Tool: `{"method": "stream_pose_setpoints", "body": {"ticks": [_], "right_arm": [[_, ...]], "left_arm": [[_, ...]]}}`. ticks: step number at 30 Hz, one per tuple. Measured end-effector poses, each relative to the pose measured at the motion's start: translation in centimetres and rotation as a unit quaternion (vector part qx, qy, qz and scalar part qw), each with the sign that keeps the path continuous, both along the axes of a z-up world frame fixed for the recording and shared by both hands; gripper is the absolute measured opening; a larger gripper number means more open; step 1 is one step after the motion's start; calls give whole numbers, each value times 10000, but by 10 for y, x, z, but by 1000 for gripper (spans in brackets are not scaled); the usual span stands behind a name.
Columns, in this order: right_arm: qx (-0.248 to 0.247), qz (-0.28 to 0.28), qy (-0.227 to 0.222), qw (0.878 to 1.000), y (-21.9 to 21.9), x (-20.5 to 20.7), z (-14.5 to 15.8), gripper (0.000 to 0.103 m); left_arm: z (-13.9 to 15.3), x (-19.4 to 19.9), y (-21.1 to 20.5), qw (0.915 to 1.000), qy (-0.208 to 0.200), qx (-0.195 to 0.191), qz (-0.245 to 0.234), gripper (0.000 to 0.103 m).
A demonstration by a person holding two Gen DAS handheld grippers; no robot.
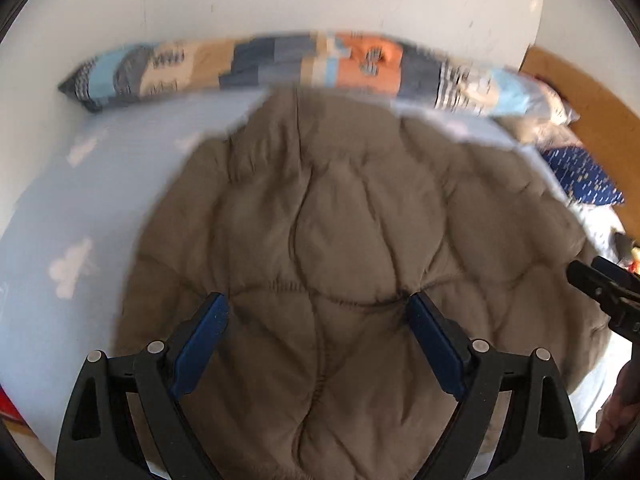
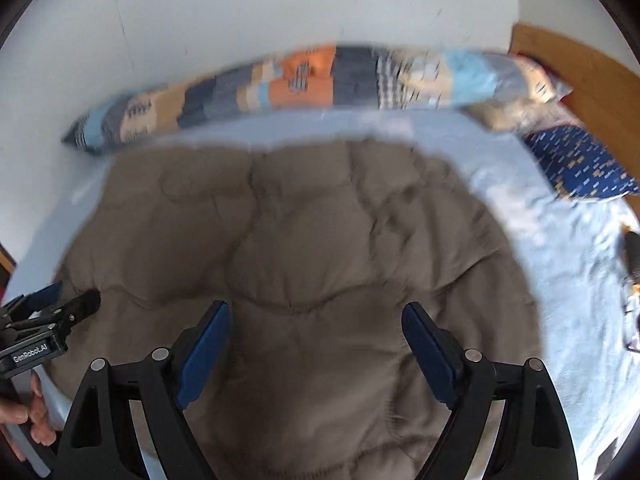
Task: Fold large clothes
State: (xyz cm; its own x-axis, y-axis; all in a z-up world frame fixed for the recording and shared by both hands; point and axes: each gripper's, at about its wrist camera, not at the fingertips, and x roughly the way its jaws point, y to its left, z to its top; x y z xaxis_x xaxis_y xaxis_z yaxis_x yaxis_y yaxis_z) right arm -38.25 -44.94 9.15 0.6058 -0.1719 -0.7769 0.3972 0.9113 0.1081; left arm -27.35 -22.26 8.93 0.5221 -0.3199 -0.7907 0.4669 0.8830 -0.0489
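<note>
hovering with left gripper (image 1: 318,312) and right gripper (image 2: 316,320) wide open and empty over brown coat (image 1: 340,220) lying partly folded on bed (image 1: 60,200), further folding likely remaining.

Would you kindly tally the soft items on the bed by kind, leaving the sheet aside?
Brown quilted jacket: 1
Long patchwork pillow: 1
Dark blue patterned pillow: 1
Total: 3
</note>
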Motion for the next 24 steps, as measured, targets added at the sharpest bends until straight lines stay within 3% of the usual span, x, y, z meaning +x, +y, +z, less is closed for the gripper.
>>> {"method": "stream_pose_setpoints", "body": {"ticks": [2, 4, 11, 19, 24], "right_arm": [[225, -19, 319, 9992, -5, 11, -27, 94], [80, -21, 450, 9990, -6, 19, -36, 102], [-3, -67, 506, 9987, -8, 27, -50, 103], [30, -267, -153, 9995, 8, -18, -8, 103], [-263, -169, -402, 9987, 32, -52, 14, 103]], "left_arm": [[-12, 9, -3, 9998, 163, 82, 29, 98], [-20, 17, -4, 9997, 191, 110, 69, 102], [-39, 20, -11, 9995, 5, 303, 134, 103], [-18, -17, 3, 9978, -493, 69, 442, 103], [-3, -60, 13, 9959, -792, 71, 438, 103]]}}
